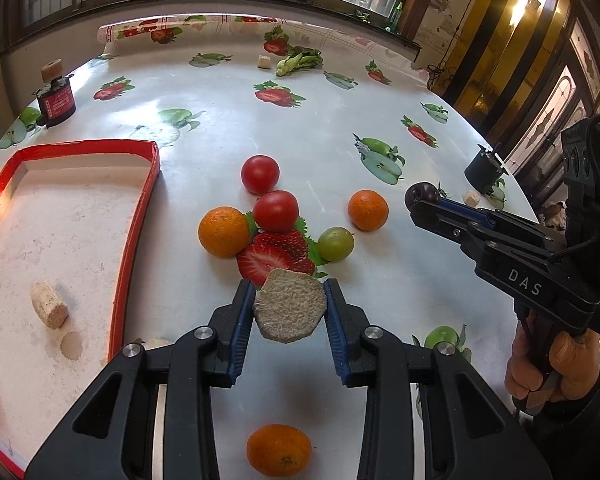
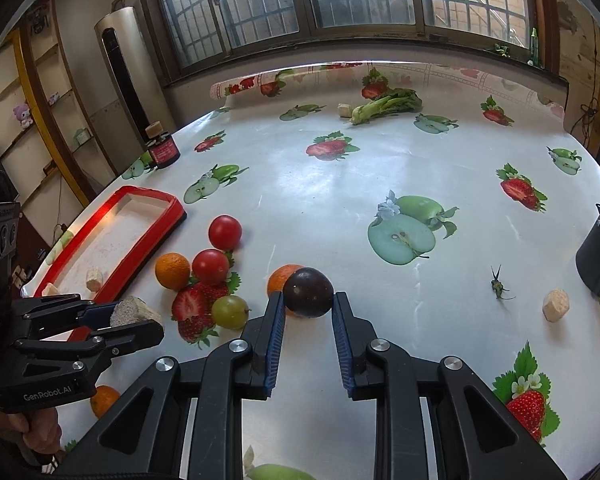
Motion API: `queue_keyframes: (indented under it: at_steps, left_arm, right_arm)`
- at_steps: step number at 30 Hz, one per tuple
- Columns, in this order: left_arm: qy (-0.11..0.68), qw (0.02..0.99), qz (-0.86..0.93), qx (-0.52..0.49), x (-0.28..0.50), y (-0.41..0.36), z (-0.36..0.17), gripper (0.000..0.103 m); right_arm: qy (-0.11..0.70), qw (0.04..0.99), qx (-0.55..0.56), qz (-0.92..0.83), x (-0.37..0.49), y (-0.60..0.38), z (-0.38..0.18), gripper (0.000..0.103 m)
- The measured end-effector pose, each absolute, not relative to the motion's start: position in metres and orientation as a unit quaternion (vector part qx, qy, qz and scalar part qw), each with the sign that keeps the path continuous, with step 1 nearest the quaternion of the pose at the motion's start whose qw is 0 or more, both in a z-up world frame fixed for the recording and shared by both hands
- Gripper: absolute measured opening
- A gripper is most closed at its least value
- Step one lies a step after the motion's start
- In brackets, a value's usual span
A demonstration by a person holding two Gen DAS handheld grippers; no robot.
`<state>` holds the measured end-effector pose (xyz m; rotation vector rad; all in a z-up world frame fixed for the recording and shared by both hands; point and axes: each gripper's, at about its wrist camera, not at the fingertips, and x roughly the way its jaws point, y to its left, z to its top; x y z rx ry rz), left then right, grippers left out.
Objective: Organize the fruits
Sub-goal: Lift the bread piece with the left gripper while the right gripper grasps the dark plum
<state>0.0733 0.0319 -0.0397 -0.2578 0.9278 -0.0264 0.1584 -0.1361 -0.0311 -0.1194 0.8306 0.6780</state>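
Observation:
My left gripper is shut on a grey-brown fibrous kiwi slice and holds it above the table, right of the red-rimmed tray. My right gripper is shut on a dark plum; it also shows in the left wrist view. On the cloth lie two tomatoes, oranges and a green grape.
The tray holds cork-like pieces. A dark jar stands far left, leafy greens at the far edge, a black cylinder at the right, with a cork piece near it.

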Motion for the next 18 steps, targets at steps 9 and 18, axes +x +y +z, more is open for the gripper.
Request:
queue_keyframes:
  at_steps: [9, 18]
  left_arm:
    - [0.426, 0.896, 0.006, -0.125, 0.048, 0.048, -0.025, 0.032]
    - [0.414, 0.900, 0.020, -0.135, 0.030, 0.067, -0.019, 0.032]
  right_arm:
    - [0.378, 0.855, -0.066, 0.348, 0.128, -0.117, -0.013, 0.025]
    - [0.371, 0.848, -0.081, 0.370, 0.110, -0.095, -0.006, 0.025]
